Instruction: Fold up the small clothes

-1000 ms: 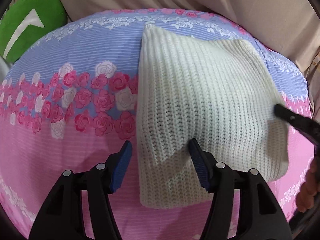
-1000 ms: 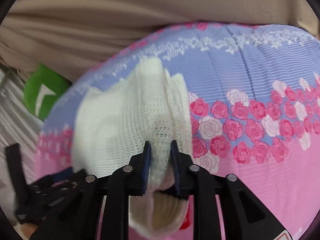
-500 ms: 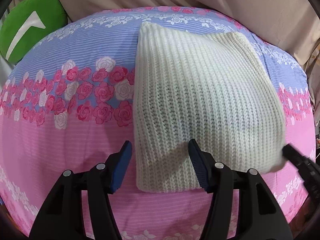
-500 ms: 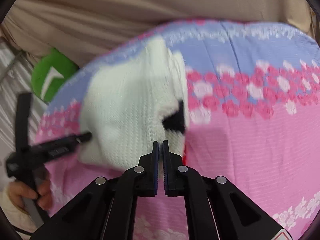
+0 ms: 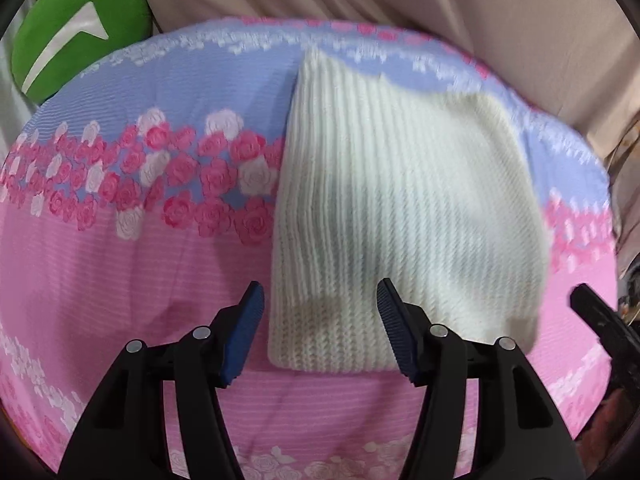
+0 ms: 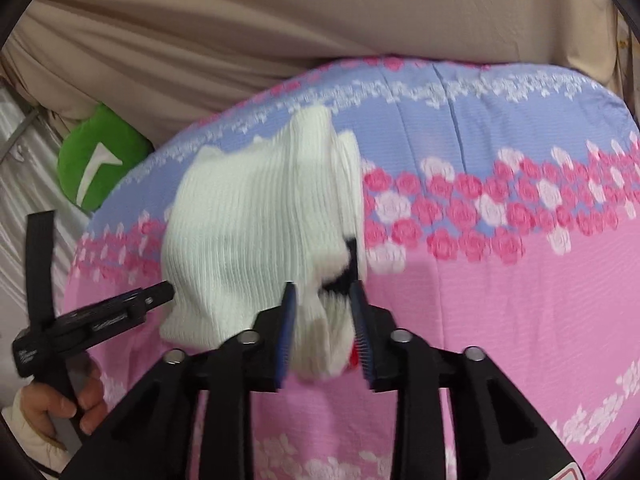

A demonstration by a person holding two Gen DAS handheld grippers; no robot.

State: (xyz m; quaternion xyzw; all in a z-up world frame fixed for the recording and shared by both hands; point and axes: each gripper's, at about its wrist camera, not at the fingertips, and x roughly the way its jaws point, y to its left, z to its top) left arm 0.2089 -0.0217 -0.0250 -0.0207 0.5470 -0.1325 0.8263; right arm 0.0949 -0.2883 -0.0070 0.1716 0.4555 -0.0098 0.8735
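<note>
A folded white knit garment [image 5: 400, 216] lies on the pink and blue floral sheet [image 5: 120, 264]. My left gripper [image 5: 320, 332] is open, its fingers either side of the garment's near left corner, not gripping it. In the right wrist view the garment [image 6: 256, 236] shows small black and red details at its near edge. My right gripper [image 6: 324, 332] is open with the garment's near right edge between its fingers. The left gripper also shows in the right wrist view [image 6: 160, 294], at the garment's left edge.
A green cushion [image 5: 76, 28] sits at the far left corner of the bed. Beige fabric [image 5: 440, 8] rises behind the bed. The person's hand [image 6: 52, 408] holds the left gripper's handle. The right gripper's tip [image 5: 600, 316] shows at the right edge.
My right gripper was shut on the garment's edge a second ago, let it down, and now stands open around it. The garment has settled flat. My left gripper stayed open.
</note>
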